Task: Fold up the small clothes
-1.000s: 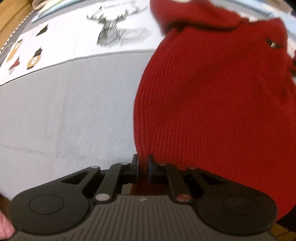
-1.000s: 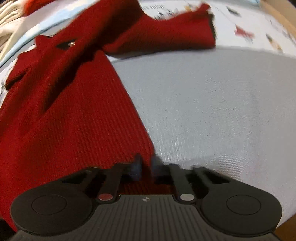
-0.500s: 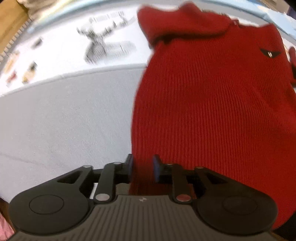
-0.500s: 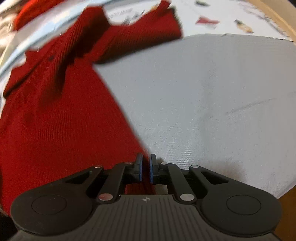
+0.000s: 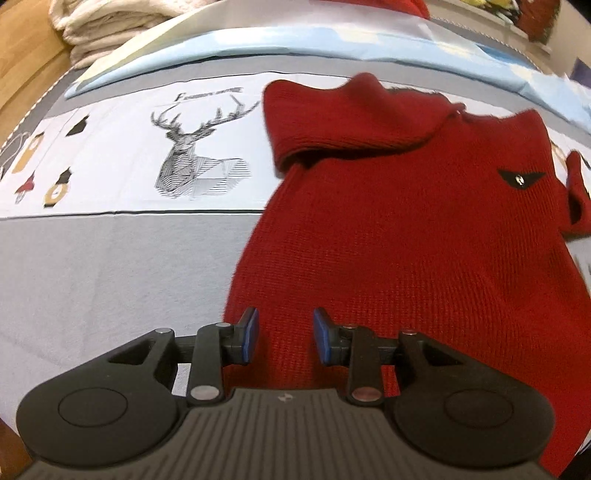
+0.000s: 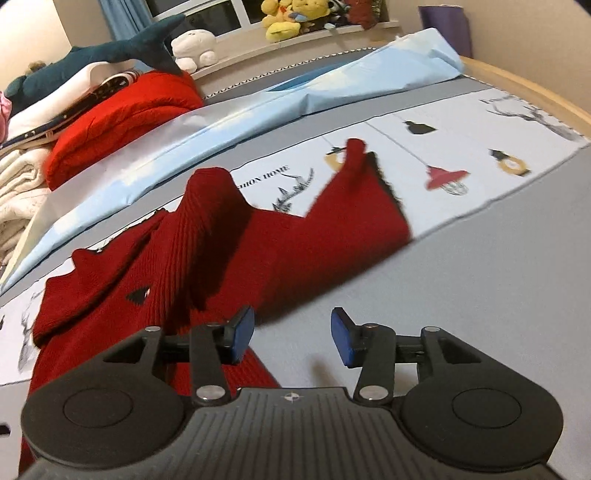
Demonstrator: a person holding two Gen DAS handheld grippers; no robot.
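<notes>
Red knitted sweater [image 5: 406,229] spread flat on the bed cover [image 5: 110,266], body on the grey part, collar and sleeves reaching onto the white printed band with the deer drawing [image 5: 195,158]. Small black diamond patch [image 5: 521,178] on the chest, near the collar. One sleeve [image 5: 343,122] folded across, lying just beyond the chest toward the deer drawing; the other sleeve [image 6: 351,214], seen from the right wrist view, stretched away from the sweater body onto the printed band, slightly blurred.

Left gripper [image 5: 284,336] over the lower hem of the sweater, jaws apart and opening, blue pads [image 5: 251,334] clear of the knit; red fabric visible between them but not pinched. Right gripper [image 6: 291,334] at the other side edge of the sweater, jaws also apart and opening, only grey cover between the pads, left pad just over the sweater edge.

Beyond the sweater: a light blue sheet [image 6: 295,99] along the cover, then a pile of folded clothes [image 6: 110,110] with a bright red item on top, a plush shark [image 6: 110,51] behind it, and yellow plush toys [image 6: 291,16] on the window sill. No container visible anywhere around the sweater.
</notes>
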